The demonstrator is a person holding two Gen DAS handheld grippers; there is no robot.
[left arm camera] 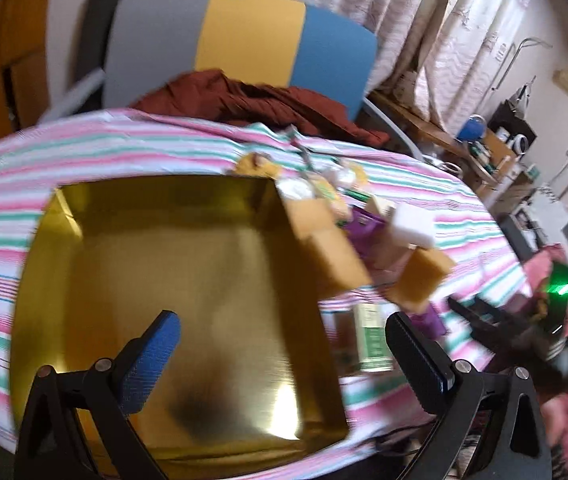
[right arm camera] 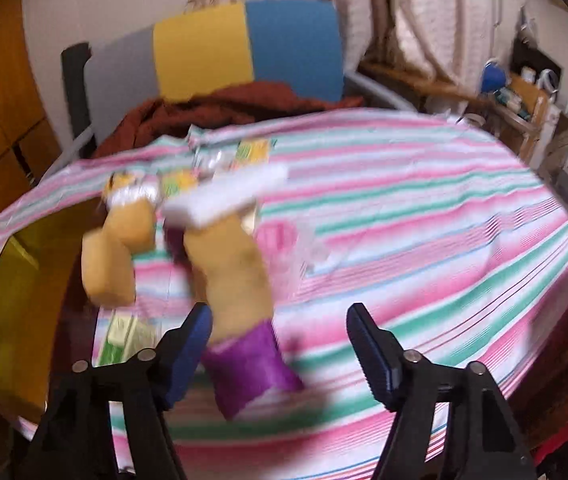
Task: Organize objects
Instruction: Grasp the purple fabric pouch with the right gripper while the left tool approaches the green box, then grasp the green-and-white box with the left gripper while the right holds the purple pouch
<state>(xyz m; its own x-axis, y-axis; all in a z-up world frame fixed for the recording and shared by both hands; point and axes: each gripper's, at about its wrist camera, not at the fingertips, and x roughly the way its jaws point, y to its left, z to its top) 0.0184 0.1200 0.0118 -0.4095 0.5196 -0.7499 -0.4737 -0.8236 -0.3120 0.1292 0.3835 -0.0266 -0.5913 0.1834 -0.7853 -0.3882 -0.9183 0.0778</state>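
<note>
While spread wide above the gold tray [left arm camera: 84, 264], left fingers [left arm camera: 156, 360] released, nothing between. Right fingers [right arm camera: 371, 356] likewise released; purple packet [right arm camera: 252, 364] on striped desk [right arm camera: 423, 240] just inside the left one. Yellow sponges [right arm camera: 110, 272] beyond.

A striped cloth [right arm camera: 403, 216] covers the table, bearing a gold tray [left arm camera: 64, 264] and small packets [left arm camera: 339, 256].
</note>
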